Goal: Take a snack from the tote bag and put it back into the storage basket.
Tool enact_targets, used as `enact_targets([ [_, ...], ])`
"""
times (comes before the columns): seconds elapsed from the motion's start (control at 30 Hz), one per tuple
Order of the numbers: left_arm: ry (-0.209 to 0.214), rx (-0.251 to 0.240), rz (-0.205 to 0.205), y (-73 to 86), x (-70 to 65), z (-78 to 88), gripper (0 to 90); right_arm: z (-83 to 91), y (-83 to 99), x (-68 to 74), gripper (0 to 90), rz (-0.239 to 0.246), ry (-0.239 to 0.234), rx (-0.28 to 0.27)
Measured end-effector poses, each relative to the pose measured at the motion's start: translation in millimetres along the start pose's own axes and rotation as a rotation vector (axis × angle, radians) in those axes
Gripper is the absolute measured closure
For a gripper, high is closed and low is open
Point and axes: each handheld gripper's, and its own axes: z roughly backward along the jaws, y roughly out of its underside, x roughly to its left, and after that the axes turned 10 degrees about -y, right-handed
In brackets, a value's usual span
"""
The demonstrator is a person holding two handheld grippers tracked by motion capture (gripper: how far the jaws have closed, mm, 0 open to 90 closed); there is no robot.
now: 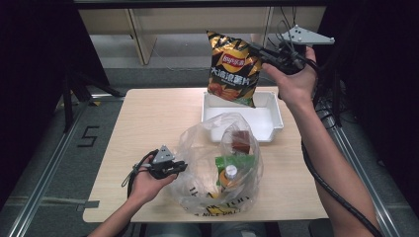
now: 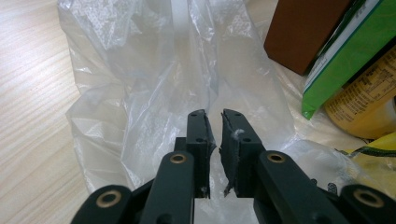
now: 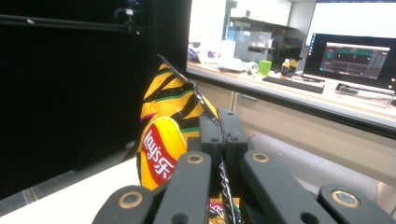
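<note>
The chip bag (image 1: 232,69) reads "Lay's"; a "5" (image 1: 89,136) marks the floor.

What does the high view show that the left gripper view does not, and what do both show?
High view alone: the right gripper shut on a chip bag, lifted above the white bin, and the whole table.

Left gripper view alone: the left fingers up close, almost closed with a thin fold of film between them, and the weave of the plastic.

Both: the left gripper at the edge of the plastic bag, the brown box, the green pack and the yellow bottle inside it.
</note>
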Motion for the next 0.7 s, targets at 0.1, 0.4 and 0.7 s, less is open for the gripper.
enact_targets([
  [0.1,-0.013,-0.004,0.023,0.7,-1.6,0.4,80.3,-4.4,4.0,-4.4,90.0,-0.018,0.005,0.019],
  [0.4,-0.014,-0.012,0.015,1.3,-0.3,2.2,80.0,-15.6,14.3,-18.7,90.0,-0.036,0.022,0.054],
  [0.7,-0.002,-0.001,0.014,2.5,1.5,2.4,79.0,-24.2,26.0,-33.9,90.0,-0.068,0.049,0.091],
])
